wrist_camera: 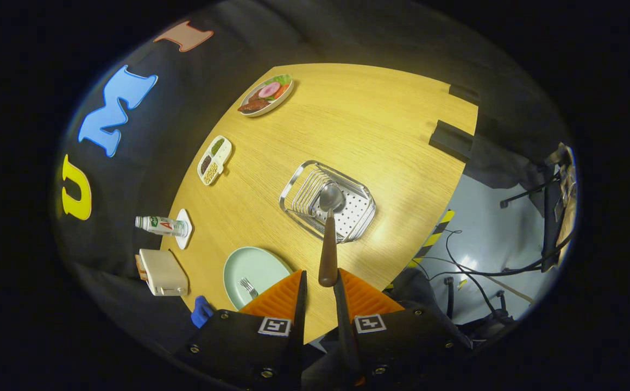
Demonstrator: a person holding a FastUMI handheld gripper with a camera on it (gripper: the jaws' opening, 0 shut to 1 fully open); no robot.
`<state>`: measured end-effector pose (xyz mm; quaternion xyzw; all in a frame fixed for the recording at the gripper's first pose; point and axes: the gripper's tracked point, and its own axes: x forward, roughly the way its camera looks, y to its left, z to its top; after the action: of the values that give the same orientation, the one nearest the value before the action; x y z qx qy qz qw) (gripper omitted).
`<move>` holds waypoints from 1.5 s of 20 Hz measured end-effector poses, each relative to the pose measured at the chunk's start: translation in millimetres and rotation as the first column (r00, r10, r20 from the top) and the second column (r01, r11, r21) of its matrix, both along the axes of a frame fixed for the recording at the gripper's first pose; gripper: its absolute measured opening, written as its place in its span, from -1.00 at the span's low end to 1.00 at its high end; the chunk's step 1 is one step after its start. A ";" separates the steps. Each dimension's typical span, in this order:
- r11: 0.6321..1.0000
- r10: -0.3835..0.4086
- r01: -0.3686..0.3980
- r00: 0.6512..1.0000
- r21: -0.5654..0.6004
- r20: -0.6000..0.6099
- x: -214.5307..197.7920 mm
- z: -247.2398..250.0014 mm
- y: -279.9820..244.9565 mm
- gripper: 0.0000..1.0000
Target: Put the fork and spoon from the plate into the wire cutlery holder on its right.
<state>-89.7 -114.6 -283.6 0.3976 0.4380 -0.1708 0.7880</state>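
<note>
1. Claw (pixel 319 282): its two fingers are clamped on the brown handle of the spoon (pixel 328 239), gripping near the handle's end. The spoon points forward, away from the fingers.

2. Spoon position: the bowl hangs over the wire cutlery holder (pixel 327 201), above the seam between its wire-ribbed section and its perforated section. Whether the bowl touches the holder cannot be told.

3. Fork (pixel 247 287): lies on the pale green plate (pixel 255 267), just beside the left finger, untouched. The plate sits on the wooden counter (pixel 358 125), near the holder.

4. Judged status: the spoon transfer is in its placing stage; the fork remains to be done.

5. Recommended practice for this step: lower the spoon until the bowl is well inside the holder before parting the fingers, so it does not drop and bounce out. Keep the handle in line with the holder's long side so it settles inside the rim.

6. Risk noted: with the grip near the handle's end, the bowl may swing or tip on release; part the fingers slowly, then withdraw straight back clear of the handle.

7. Other items on the counter stand well apart and pose no obstruction.
</note>
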 end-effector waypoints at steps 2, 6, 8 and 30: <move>0.999 0.027 -0.027 1.000 0.029 -0.008 1.8 -2.4 13.9 -0.44; 0.993 0.110 -0.109 0.994 0.040 -0.028 9.5 -8.8 40.9 -0.43; 0.986 0.165 -0.164 0.985 0.040 -0.041 13.6 -12.7 58.1 -0.44; 0.782 0.607 -0.623 0.749 0.030 -0.263 22.9 -77.3 203.4 -0.44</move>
<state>-66.9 88.8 -360.9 0.1818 0.6379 0.0347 0.7476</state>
